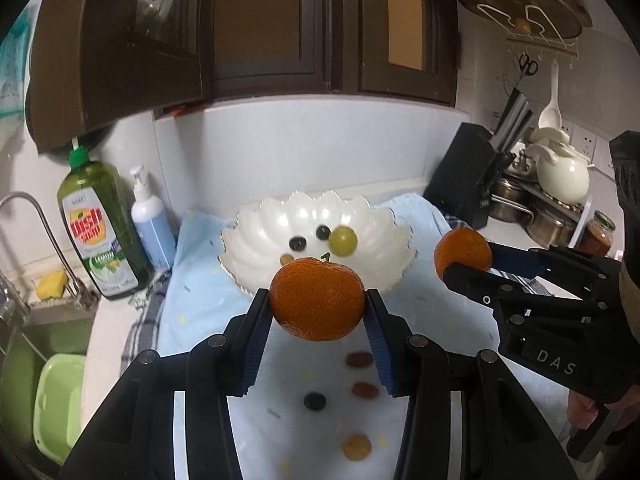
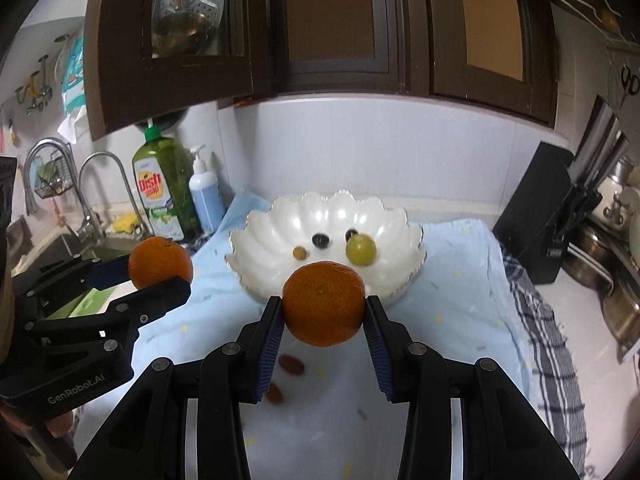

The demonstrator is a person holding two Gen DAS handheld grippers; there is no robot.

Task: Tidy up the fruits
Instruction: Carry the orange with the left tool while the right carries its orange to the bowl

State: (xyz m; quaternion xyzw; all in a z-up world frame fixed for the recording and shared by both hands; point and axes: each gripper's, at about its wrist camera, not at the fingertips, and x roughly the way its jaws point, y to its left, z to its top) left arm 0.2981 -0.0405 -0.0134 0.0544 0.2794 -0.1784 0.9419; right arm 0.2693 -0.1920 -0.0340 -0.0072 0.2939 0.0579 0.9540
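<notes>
My left gripper [image 1: 318,306] is shut on an orange [image 1: 317,298] and holds it just in front of the white scalloped bowl [image 1: 256,236]. My right gripper [image 2: 325,311] is shut on a second orange [image 2: 324,303], also in front of the bowl [image 2: 272,236]. Each gripper shows in the other's view, the right one [image 1: 466,262] with its orange [image 1: 463,253], the left one [image 2: 160,276] with its orange [image 2: 160,262]. The bowl holds a green grape [image 1: 343,241], two dark grapes [image 1: 298,243] and a small olive-coloured one [image 2: 299,253]. Several grapes [image 1: 359,359] lie on the light blue cloth [image 1: 200,300] below my grippers.
A green dish soap bottle [image 1: 100,224] and a blue pump bottle [image 1: 150,224] stand left of the bowl by the sink [image 1: 24,360] and tap. A black knife block [image 1: 464,184], pots and a white teapot [image 1: 562,176] stand at the right. Dark cabinets [image 1: 260,28] hang overhead.
</notes>
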